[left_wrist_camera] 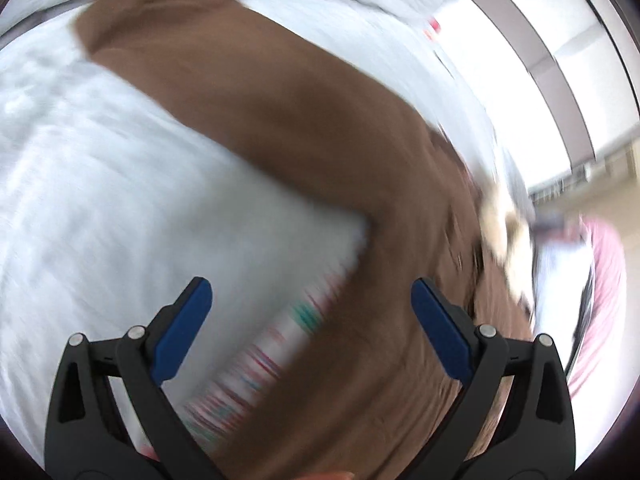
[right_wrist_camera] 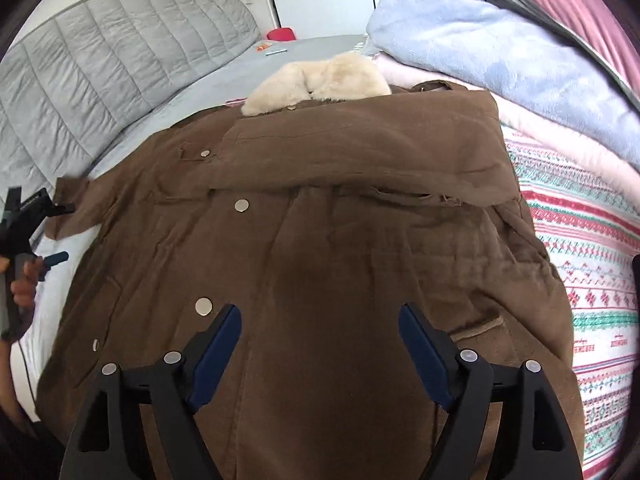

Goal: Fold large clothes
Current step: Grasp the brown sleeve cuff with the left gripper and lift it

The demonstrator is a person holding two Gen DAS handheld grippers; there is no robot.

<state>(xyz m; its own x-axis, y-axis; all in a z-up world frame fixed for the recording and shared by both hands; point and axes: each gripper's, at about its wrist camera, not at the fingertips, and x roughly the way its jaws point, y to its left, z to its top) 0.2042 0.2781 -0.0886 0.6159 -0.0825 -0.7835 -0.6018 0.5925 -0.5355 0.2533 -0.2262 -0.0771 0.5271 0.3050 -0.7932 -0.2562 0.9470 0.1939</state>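
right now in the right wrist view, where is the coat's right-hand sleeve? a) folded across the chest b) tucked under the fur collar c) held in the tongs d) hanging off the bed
a: the sleeve lies folded across the front of the brown coat, below the fur collar, and the right tongs are open and hold nothing.

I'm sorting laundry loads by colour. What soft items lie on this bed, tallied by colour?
Brown: 1, the brown button-front coat with cream fur collar
Light blue: 1, fleece blanket
Pale pink: 1, folded blanket
Patterned white, red and green: 1, knit-pattern blanket
Total: 4
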